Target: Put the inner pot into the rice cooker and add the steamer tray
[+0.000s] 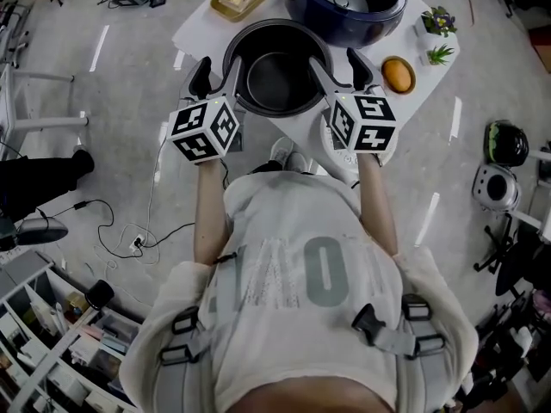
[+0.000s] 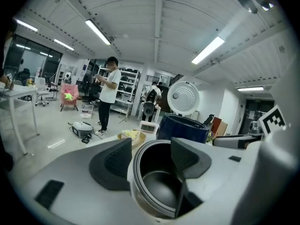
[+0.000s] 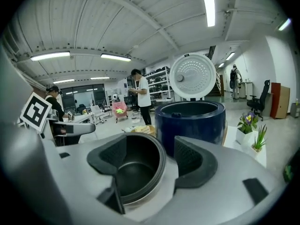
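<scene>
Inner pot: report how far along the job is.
Done: the cooker stands open and empty. In hand: the left gripper and right gripper each straddle the rim of the pot, jaws open, one jaw inside and one outside, not gripping; the pot sits on the table. Left: grip it, lift it into the cooker, then add the steamer tray.
</scene>
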`<state>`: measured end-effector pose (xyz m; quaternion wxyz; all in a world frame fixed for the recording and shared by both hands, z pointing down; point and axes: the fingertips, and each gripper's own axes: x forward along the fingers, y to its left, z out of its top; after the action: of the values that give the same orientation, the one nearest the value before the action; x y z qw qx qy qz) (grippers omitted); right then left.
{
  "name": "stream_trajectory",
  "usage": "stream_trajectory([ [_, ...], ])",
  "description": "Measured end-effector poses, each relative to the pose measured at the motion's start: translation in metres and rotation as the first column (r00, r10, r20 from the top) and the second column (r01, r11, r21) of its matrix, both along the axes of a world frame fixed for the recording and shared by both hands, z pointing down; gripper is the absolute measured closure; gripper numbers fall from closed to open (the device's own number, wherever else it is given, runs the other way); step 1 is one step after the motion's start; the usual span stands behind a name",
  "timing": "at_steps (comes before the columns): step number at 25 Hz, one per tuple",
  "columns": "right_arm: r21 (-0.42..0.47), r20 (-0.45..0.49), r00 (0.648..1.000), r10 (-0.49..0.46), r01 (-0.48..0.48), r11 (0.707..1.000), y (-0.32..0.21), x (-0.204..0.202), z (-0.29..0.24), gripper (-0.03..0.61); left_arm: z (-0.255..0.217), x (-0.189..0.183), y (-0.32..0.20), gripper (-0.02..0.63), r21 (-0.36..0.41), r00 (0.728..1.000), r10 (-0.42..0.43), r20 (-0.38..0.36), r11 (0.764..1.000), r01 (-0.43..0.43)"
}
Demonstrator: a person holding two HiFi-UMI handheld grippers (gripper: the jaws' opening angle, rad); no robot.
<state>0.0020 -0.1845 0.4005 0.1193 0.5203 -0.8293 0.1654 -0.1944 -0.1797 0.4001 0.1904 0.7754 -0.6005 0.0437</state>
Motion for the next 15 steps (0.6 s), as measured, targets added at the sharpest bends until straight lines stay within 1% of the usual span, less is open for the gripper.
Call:
stream_trajectory([
  [3,-0.056,-0.033,0.999,0.007,-0.009,0.998,0.0,0.001,0.025,0.273,0.023,-0.001,0.003,0.37,-0.07,1.0,0.006,-0.027,0.998,-0.008],
  [5,-0.083,-0.048,0.999,0.014,-0.017,0.996,-0.002,0.002,0.039,0.286,0.038,-0.002,0.004,0.37,-0.108,1.0,0.009,-0.023,0.994,-0.011],
  [9,-0.129,-0.064,0.998,0.028,-0.036,0.991,-0.003,0.003,0.062,0.307,0.06,-0.007,0.005,0.371,-0.165,1.0,0.001,-0.011,0.986,-0.003],
  [12,-0.155,-0.084,0.996,0.033,-0.046,0.987,-0.001,0.005,0.073,0.315,0.07,-0.005,0.007,0.373,-0.2,1.0,0.026,-0.016,0.979,-0.029],
  [13,-0.162,-0.089,0.996,0.033,-0.047,0.986,0.0,0.006,0.076,0.322,0.072,-0.003,0.007,0.379,-0.209,0.999,0.037,-0.019,0.977,-0.04],
  [15,-0.173,-0.094,0.995,0.031,-0.047,0.984,0.002,0.007,0.08,0.334,0.075,-0.002,0.007,0.413,-0.224,0.999,0.047,-0.013,0.973,-0.048],
])
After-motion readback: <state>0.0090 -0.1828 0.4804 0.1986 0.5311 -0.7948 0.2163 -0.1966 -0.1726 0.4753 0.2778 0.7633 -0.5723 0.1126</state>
